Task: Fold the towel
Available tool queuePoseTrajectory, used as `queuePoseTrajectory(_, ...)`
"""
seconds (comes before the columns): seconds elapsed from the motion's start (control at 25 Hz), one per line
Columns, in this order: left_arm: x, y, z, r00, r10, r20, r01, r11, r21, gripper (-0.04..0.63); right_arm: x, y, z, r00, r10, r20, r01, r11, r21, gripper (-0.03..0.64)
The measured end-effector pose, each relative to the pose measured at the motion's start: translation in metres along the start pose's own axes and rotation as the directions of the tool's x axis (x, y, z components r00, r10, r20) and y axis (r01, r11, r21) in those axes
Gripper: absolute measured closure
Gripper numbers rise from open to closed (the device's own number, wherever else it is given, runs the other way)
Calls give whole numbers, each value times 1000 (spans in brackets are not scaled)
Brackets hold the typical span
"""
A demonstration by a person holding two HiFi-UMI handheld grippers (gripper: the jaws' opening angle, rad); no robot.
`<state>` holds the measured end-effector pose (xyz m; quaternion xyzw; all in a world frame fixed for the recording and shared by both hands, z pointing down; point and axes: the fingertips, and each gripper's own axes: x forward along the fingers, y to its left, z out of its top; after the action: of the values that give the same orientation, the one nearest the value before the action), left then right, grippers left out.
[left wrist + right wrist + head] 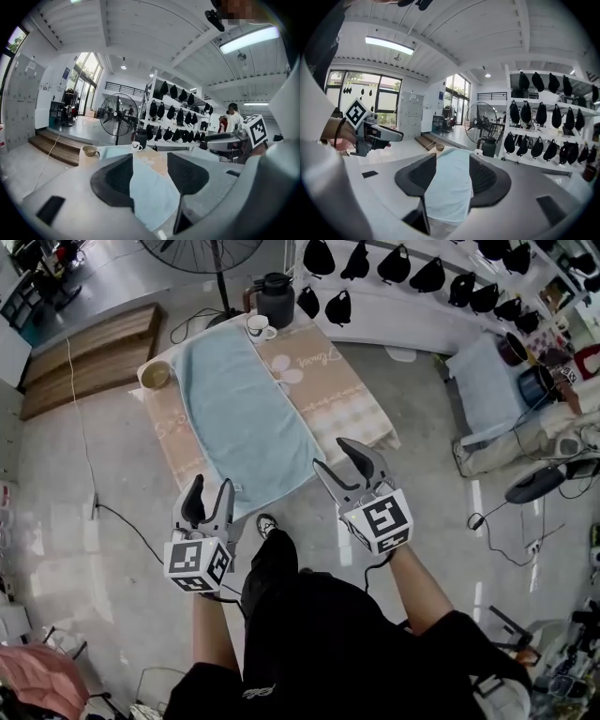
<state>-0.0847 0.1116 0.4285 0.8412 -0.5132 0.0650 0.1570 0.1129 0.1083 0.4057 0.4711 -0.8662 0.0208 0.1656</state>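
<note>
While the blue towel (246, 418) runs lengthwise up-frame, the left hand-held gripper (213, 486) and right hand-held gripper (334, 457) hover just below its near edge, both agape and empty.

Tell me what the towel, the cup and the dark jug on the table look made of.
Towel: soft woven cloth, likely cotton terry; matte light blue, lying limp with soft wrinkles. Cup: probably glazed ceramic; smooth, white, with a handle. Jug: hard dark body, plastic or coated metal; too small to tell which.
</note>
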Motion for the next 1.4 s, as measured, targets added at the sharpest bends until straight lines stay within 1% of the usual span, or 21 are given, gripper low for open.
queuePoseTrajectory(0.12,34,28,5,999,-35,-36,34,999,-10,383,36,-12,2,999,19,-34,-19,1000,8,419)
queuePoseTrajectory(0.24,65,52,4,995,-66,-79,66,998,-1,383,71,-29,-4,997,28,-66,-24,998,63,417)
queuePoseTrajectory(0.32,79,63,-4,989,-91,-118,92,996,1,383,88,-34,-10,995,37,-92,-29,995,93,414)
queuePoseTrajectory(0.48,100,77,-23,972,-132,-193,131,991,-21,359,112,-45,-21,988,52,-143,-40,995,90,405)
queuePoseTrajectory(0.6,103,80,-45,961,-140,-240,133,990,-47,356,120,-46,-45,972,96,-214,-79,993,86,400)
queuePoseTrajectory(0.72,101,84,-70,947,-122,-297,110,992,-59,357,126,-43,-70,943,165,-288,-147,986,82,400)
queuePoseTrajectory(0.88,101,84,-94,935,-100,-341,79,994,-75,357,129,-38,-98,905,245,-349,-231,970,80,400)
queuePoseTrajectory(1.0,96,75,-112,925,-75,-371,43,995,-93,357,128,-35,-120,868,304,-392,-300,951,74,400)
queuePoseTrajectory(1.12,96,62,-135,917,-82,-390,38,992,-120,357,127,-34,-145,824,357,-440,-370,927,59,400)
queuePoseTrajectory(1.2,92,53,-156,903,-89,-420,36,991,-131,357,122,-31,-162,795,385,-469,-418,908,37,400)
queuePoseTrajectory(1.32,82,42,-183,878,-62,-475,17,995,-99,357,113,-26,-185,754,434,-494,-481,876,36,400)
queuePoseTrajectory(1.36,79,39,-192,866,-49,-497,7,996,-85,357,110,-25,-195,739,451,-500,-496,867,49,400)
queuePoseTrajectory(1.4,76,36,-203,850,-35,-525,-1,998,-68,357,107,-25,-205,724,468,-507,-508,858,67,400)
